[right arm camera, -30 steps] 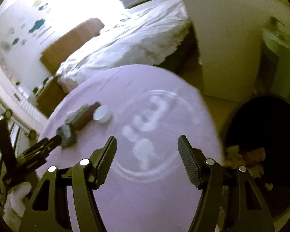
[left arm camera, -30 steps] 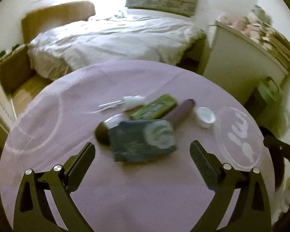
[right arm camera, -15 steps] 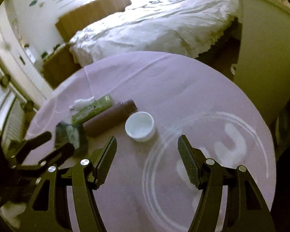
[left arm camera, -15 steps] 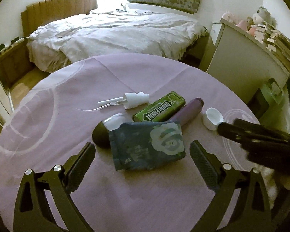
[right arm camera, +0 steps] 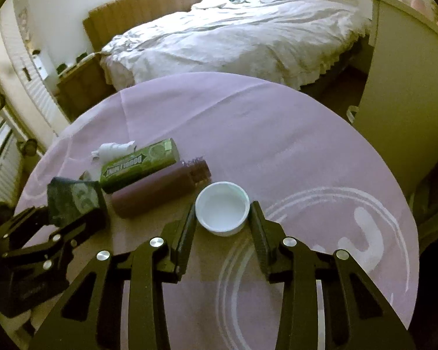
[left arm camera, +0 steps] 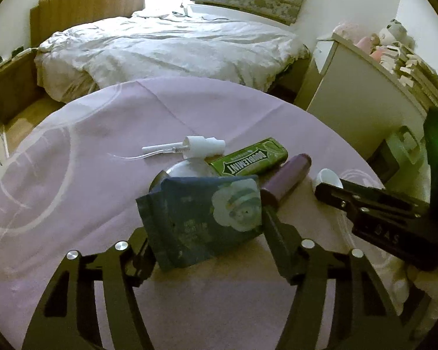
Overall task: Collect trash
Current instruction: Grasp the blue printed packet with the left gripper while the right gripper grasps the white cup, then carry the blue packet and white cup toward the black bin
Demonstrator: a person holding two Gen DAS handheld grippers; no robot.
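A blue wipes packet point(left arm camera: 204, 218) lies on the purple round table point(left arm camera: 102, 145). My left gripper point(left arm camera: 207, 233) is closing on it, and its pads touch the packet's two sides. Behind the packet lie a green Doublemint gum pack point(left arm camera: 249, 160), a purple-brown bottle point(left arm camera: 286, 176), a white spray pump point(left arm camera: 201, 145) and a dark rounded object point(left arm camera: 187, 170), partly hidden by the packet. To their right sits a white cap point(right arm camera: 222, 207). My right gripper point(right arm camera: 223, 213) is closing around the cap, with a pad against each side.
A bed with white covers point(left arm camera: 166, 46) stands beyond the table. A white cabinet point(left arm camera: 362, 99) stands at the right with books and soft toys on top. A wooden nightstand point(right arm camera: 81, 87) is at the far left. White ring prints mark the cloth.
My right gripper swung left across the table to the white cap and narrowed around it. The left gripper's fingers drew in from wide apart onto the blue packet.
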